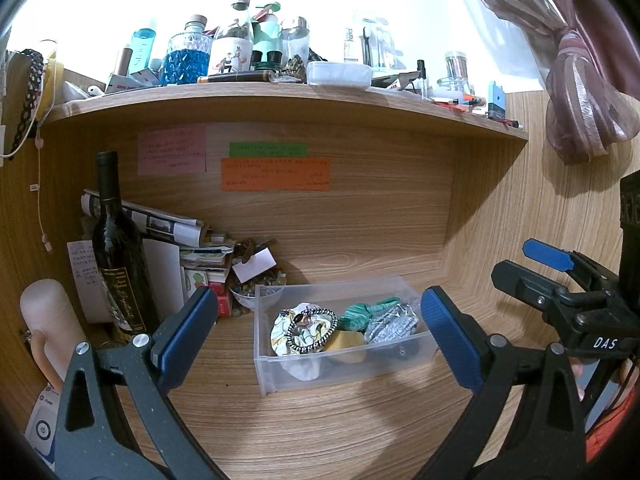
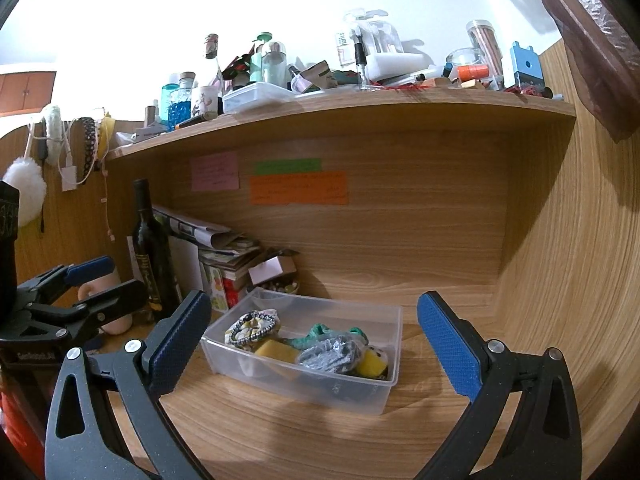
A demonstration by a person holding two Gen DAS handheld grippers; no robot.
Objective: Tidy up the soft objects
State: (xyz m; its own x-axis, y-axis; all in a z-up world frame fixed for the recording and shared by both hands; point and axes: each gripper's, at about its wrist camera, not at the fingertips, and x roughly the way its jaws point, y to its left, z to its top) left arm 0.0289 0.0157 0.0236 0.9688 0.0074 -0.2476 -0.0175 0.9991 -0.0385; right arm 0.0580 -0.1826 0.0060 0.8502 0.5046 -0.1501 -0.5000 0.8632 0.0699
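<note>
1. Left wrist view: the left claw (image 1: pixel 318 328) is released, its two blue pads spread wide with nothing between them, hovering above the wooden table (image 1: pixel 320 420). Framed between the pads sits the clear plastic bin (image 1: pixel 280 376), resting on the table under the shelf (image 1: pixel 280 96). Inside it lie the soft things: a patterned scrunchie with a beaded band (image 1: pixel 306 326), a green knitted piece (image 1: pixel 360 314), a silvery crinkled bundle (image 1: pixel 394 324) and a yellow sponge (image 1: pixel 348 344), all packed touching one another. The right claw (image 1: pixel 532 266) shows at the right edge, also released and empty, beside the bin and clear of it.

2. Right wrist view: the right claw (image 2: pixel 314 338) stands wide open and holds nothing, the bin (image 2: pixel 384 360) between its pads. The scrunchie (image 2: pixel 252 328) sits at the bin's left end, the sponge (image 2: pixel 276 350) just right of it, the silvery bundle (image 2: pixel 330 354) in the middle with the green piece (image 2: pixel 320 332) behind, and a second yellow item (image 2: pixel 374 362) at the right end. The left claw (image 2: pixel 104 280) hangs near the dark wine bottle (image 2: pixel 152 256).

3. Judgement: the soft items look already gathered, so the work seems near its end. If anything needs tidying, come straight down, pinch only the top piece lightly, and keep the left claw away from the bottle, which could tip.
</note>
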